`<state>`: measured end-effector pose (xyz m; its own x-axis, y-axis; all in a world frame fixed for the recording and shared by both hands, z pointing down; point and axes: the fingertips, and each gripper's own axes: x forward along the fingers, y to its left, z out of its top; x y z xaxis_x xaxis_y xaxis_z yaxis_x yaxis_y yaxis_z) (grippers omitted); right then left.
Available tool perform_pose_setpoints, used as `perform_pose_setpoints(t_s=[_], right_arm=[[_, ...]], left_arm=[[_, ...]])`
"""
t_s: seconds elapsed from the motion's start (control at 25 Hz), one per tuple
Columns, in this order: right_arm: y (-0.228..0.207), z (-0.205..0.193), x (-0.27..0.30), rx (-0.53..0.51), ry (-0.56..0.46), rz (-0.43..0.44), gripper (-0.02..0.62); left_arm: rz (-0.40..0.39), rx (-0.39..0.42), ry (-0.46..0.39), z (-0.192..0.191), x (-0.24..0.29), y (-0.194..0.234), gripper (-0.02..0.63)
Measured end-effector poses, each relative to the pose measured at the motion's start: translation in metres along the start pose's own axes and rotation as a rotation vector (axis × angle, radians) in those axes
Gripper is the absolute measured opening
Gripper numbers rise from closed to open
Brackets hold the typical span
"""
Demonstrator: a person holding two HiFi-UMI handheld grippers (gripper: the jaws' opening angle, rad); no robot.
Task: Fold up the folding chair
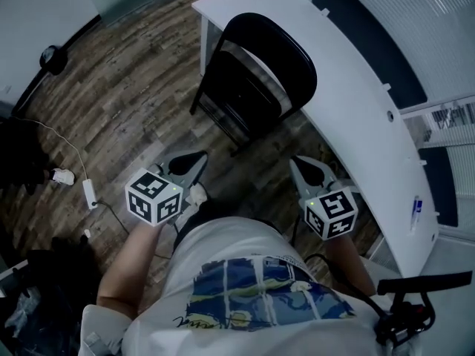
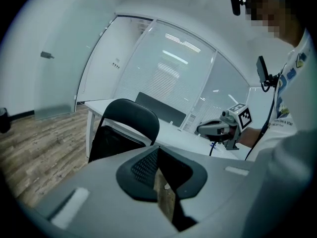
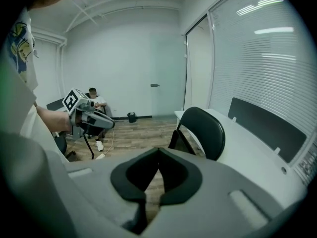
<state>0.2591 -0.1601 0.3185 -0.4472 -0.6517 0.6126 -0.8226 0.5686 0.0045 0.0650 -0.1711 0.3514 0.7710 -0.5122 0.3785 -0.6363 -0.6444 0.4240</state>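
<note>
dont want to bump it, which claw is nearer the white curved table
Right. The right claw hangs just beside the edge of the white curved table; the left claw is out over the wooden floor, farther away.

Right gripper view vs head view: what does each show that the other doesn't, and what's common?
Right gripper view only: its own fingers, together with nothing between them; the far door with its handle; a seated person's upper body.

Head view only: the right gripper from outside, with its marker cube, and the arm holding it.

Both: the folding chair, the white table beside it, the left gripper, the wood floor.
</note>
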Motion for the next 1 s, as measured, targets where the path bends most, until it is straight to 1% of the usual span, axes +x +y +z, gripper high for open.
perform_pose_setpoints(t_s=[0.16, 0.28, 0.44, 0.56, 0.76, 0.84, 1.0], right_arm=[[-0.009, -0.028, -0.045, -0.002, -0.012, -0.016, 0.003], [-0.014, -0.052, -0.078, 0.003, -0.032, -0.022, 0.003], [-0.010, -0.082, -0.112, 0.027, -0.061, 0.002, 0.003], [0.003, -0.104, -0.129, 0.033, -0.070, 0.041, 0.003], [0.028, -0.137, -0.144, 0.054, -0.055, 0.082, 0.003], [0.048, -0.142, -0.152, 0.056, -0.059, 0.078, 0.003], [0.100, -0.142, -0.170, 0.061, -0.084, 0.041, 0.003]], left_arm=[[0.015, 0.021, 0.013, -0.011, 0.007, -0.039, 0.003], [0.045, 0.057, 0.017, -0.023, 0.007, -0.074, 0.003], [0.068, 0.045, 0.001, -0.040, -0.002, -0.122, 0.003], [0.089, 0.018, 0.008, -0.058, -0.019, -0.152, 0.003], [0.119, 0.002, 0.045, -0.088, -0.049, -0.181, 0.003], [0.115, 0.005, 0.038, -0.095, -0.069, -0.188, 0.003], [0.085, 0.044, 0.014, -0.105, -0.115, -0.197, 0.003]])
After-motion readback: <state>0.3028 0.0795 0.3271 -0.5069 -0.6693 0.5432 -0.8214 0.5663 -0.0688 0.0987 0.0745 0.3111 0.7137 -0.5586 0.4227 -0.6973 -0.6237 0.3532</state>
